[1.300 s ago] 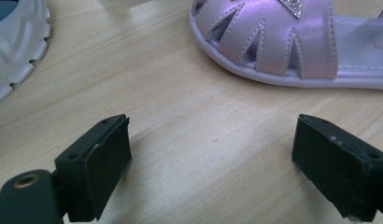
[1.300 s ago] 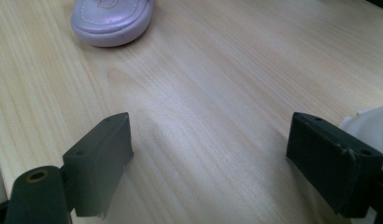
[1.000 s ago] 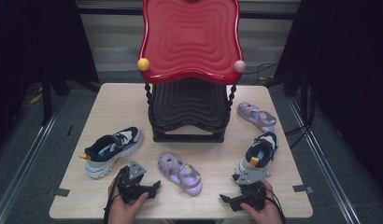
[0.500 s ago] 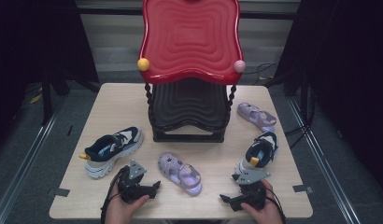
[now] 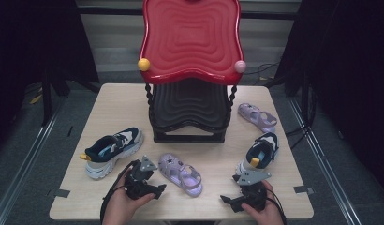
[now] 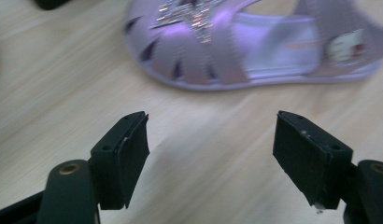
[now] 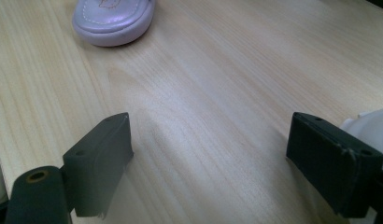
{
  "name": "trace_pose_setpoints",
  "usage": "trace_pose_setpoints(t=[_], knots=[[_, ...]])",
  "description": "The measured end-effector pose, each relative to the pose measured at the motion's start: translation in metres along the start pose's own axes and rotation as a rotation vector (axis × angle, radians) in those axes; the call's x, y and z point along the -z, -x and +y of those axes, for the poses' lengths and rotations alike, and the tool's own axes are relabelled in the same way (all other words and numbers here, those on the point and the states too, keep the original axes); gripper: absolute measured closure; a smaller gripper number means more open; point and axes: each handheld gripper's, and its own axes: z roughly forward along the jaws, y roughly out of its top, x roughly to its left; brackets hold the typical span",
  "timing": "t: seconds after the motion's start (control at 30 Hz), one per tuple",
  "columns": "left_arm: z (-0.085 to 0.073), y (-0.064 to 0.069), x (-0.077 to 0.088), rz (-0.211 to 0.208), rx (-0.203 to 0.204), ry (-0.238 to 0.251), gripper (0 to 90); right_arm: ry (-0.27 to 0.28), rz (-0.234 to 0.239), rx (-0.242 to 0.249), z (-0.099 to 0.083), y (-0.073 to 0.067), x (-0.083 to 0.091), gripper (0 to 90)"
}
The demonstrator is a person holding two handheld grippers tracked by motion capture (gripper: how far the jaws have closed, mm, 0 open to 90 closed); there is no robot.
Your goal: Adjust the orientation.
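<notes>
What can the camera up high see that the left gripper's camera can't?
High view alone: the red wavy tray atop the black stand, a navy sneaker at the table's left, another sneaker at right, a second purple sandal behind it, and both hands with the left gripper and right gripper.

Left gripper view alone: a close look at the near sandal's glittery strap and small badge, and that gripper's black fingers apart, having just closed a little, with nothing between them.

Both: the near purple sandal on the wooden table.
</notes>
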Motion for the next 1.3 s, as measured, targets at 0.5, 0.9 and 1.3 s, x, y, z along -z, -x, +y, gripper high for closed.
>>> trace_pose_setpoints(t=[0.5,0.9,1.3], knots=[[0.052,0.014,0.000,-0.135,0.033,-0.160,29.7,-0.001,-0.001,0.000,0.000,0.000,0.000,13.5],[0.066,0.016,-0.004,-0.162,0.094,-0.155,31.5,-0.002,-0.003,0.001,0.000,0.000,0.000,13.5],[0.079,0.019,-0.017,-0.177,0.122,-0.203,43.0,-0.002,-0.003,0.001,0.000,0.000,0.000,13.5]])
